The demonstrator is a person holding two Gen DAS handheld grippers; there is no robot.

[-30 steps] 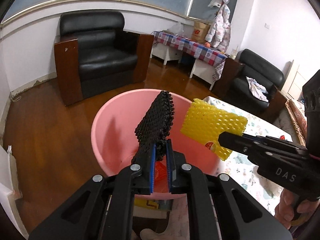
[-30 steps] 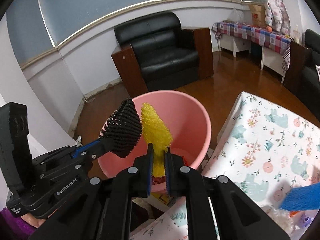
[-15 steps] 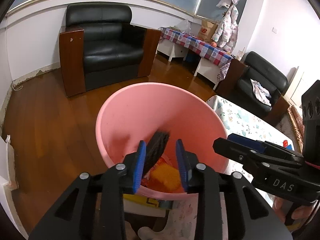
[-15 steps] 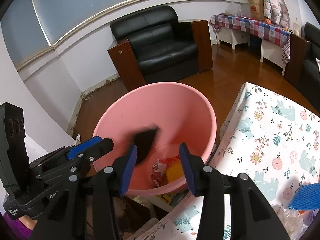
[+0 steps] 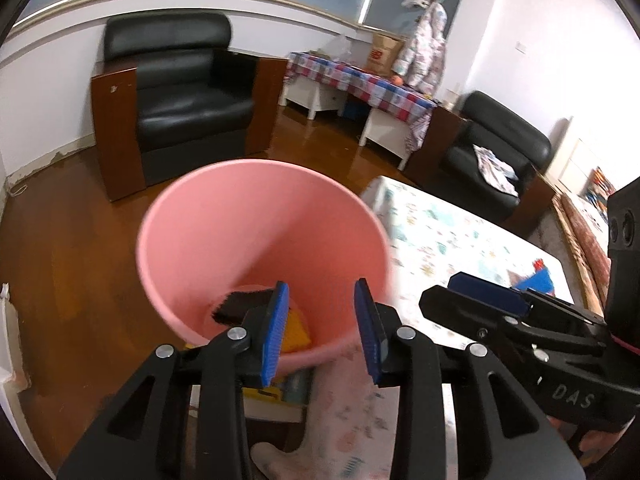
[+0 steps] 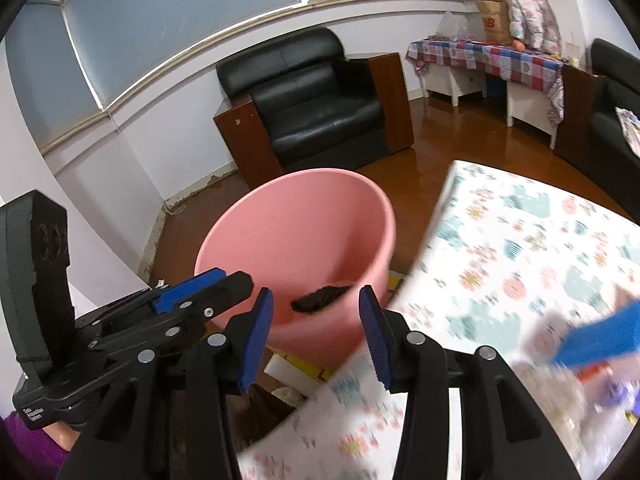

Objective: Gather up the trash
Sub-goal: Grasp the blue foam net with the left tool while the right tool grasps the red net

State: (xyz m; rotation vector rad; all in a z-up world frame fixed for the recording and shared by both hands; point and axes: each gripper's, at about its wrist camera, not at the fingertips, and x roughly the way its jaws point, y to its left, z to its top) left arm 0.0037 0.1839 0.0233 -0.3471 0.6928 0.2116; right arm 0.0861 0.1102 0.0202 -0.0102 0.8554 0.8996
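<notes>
You face a wood floor (image 5: pixel 72 248) with a black armchair (image 5: pixel 180 96) under the window and a checked-cloth side table (image 5: pixel 360 84) beyond. The floral tabletop (image 6: pixel 520 264) sits just beside the pink bin (image 5: pixel 248 216). Your left gripper (image 5: pixel 320 320) and right gripper (image 6: pixel 316 320) both hang released and empty, fingers apart, over the bin's near rim. Inside lie the black mesh piece (image 6: pixel 320 298) and the yellow piece (image 5: pixel 296 332), half hidden behind your left fingers (image 5: pixel 276 332). The tabletop's clutter, with a blue item (image 6: pixel 600 338), is too blurred to make out.
</notes>
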